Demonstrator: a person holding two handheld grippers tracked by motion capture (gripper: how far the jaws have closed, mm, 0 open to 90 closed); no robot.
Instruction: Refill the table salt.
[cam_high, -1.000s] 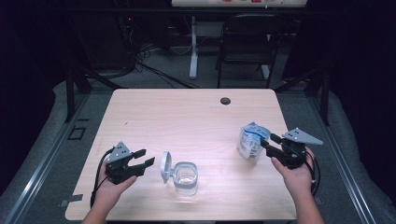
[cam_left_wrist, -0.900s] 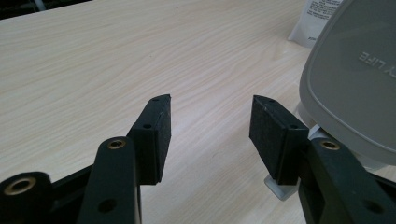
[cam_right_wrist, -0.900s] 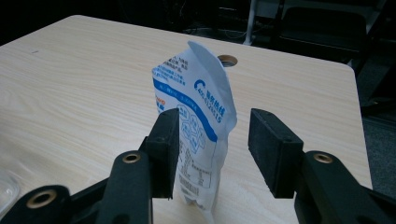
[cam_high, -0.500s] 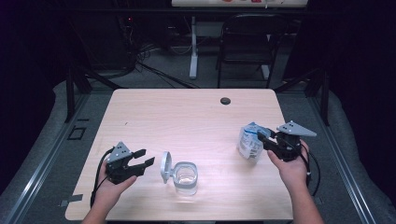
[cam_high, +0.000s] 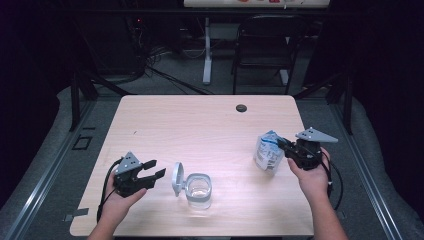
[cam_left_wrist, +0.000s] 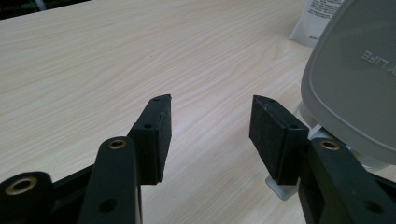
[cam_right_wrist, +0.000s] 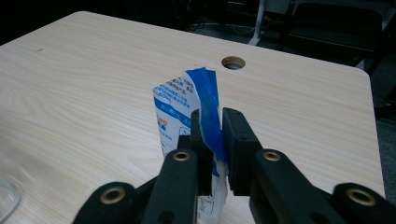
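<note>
At four o'clock on the desk (cam_high: 210, 125), the right hand-held gripper (cam_right_wrist: 212, 135), jaws just closing, pinches the upright pouch (cam_right_wrist: 175, 112) by its blue edge, seemingly to lift it, while the left hand-held gripper (cam_left_wrist: 208, 126) waits spread beside the open container (cam_high: 199, 189).

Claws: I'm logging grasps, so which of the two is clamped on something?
The right claw: its jaws have just been closing and pinch the pouch at its blue edge. The left claw stands open over bare table.
</note>
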